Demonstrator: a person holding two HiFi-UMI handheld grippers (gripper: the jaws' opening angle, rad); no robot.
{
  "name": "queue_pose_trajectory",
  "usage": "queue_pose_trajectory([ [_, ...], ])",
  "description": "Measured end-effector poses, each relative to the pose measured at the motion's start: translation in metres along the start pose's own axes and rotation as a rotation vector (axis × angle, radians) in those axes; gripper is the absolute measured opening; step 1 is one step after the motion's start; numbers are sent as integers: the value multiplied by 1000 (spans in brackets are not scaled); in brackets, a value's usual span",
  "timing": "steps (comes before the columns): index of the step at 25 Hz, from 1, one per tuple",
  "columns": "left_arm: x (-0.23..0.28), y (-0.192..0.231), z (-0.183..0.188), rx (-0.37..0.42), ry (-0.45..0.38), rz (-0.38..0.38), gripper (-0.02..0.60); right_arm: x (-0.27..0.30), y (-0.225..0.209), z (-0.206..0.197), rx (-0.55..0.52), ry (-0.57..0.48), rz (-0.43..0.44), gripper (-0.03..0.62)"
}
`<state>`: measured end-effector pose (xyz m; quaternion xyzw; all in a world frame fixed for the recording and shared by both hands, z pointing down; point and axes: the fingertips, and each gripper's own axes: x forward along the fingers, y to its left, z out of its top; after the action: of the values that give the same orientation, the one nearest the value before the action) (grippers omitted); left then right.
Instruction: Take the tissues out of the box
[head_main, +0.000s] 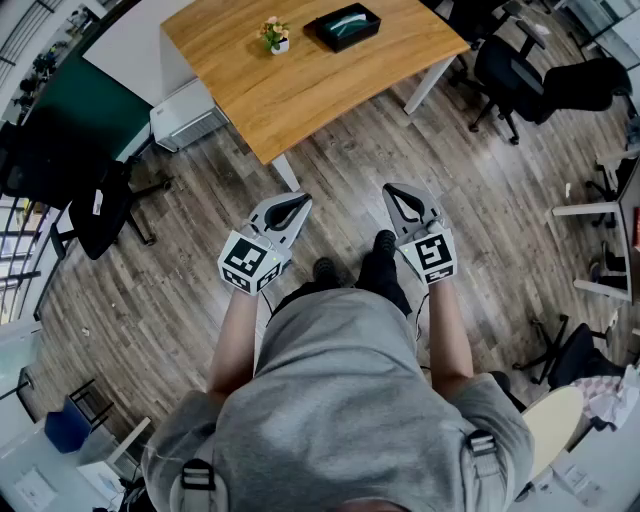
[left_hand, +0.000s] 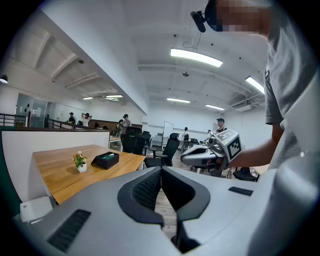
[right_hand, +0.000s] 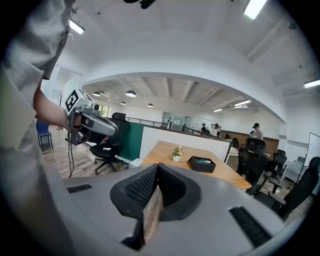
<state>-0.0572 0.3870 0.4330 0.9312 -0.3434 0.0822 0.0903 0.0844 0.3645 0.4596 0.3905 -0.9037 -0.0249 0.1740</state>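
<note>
The black tissue box (head_main: 347, 25) lies on the far part of a wooden table (head_main: 300, 80), a pale tissue showing in its top slot. It also appears in the left gripper view as the box (left_hand: 106, 160) and in the right gripper view as the box (right_hand: 202, 164). I stand well back from the table. My left gripper (head_main: 295, 205) and right gripper (head_main: 400, 198) are held side by side at waist height over the floor, both pointing toward the table. Each one is shut with nothing between its jaws, as the left gripper (left_hand: 161, 172) and right gripper (right_hand: 157, 172) show close up.
A small potted plant (head_main: 274, 35) stands left of the box. A white cabinet (head_main: 185, 113) sits under the table's left side. Black office chairs (head_main: 520, 75) stand at the right and one chair (head_main: 100, 210) at the left. A white desk (head_main: 600, 210) lies far right.
</note>
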Motion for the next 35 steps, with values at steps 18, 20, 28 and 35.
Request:
queue_pose_trajectory([
  [18,-22,5,-2,22,-15,-29,20,-2,23,3,-18,19,-26,5],
  [20,-20,6,-1,25,-20,-30,21,-3,20,3,-14,13,-35,5],
  [28,-17,6,5,20,-44,-37,40,-5,14,7,7,-18,-53,60],
  [35,-17,10,5,19,-45,-29,155,0,15,7,11,-28,-54,161],
])
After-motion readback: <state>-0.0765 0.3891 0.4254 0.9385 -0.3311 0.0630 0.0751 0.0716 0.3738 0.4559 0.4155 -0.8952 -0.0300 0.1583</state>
